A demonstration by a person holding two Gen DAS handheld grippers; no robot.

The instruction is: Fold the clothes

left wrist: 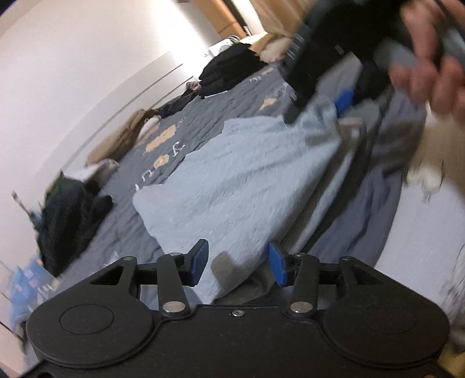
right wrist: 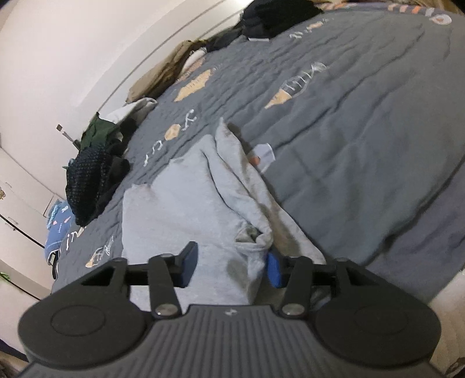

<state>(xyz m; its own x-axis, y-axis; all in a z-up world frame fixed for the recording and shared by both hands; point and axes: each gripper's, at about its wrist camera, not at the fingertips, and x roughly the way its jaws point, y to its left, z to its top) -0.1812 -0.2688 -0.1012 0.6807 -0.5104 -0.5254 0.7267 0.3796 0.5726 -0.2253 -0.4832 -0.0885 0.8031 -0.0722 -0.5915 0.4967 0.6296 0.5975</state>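
A light grey sweatshirt (left wrist: 232,180) lies crumpled on a dark grey quilted bed cover (left wrist: 203,116). My left gripper (left wrist: 238,263) hovers open over its near edge, cloth lying under the gap and neither blue pad pinching it. In the right wrist view the same sweatshirt (right wrist: 180,209) lies under my right gripper (right wrist: 231,266), which is open, with a bunched fold of fabric beside the right pad. The left wrist view also shows the right gripper (left wrist: 318,107), blurred, at the garment's far edge, held by a person's hand (left wrist: 430,58).
A dark knitted and green clothes pile (right wrist: 87,180) sits at the bed's left edge. A black clothes pile (right wrist: 276,14) and tan garments (right wrist: 162,72) lie along the far side by the white wall. The patterned quilt (right wrist: 363,130) stretches to the right.
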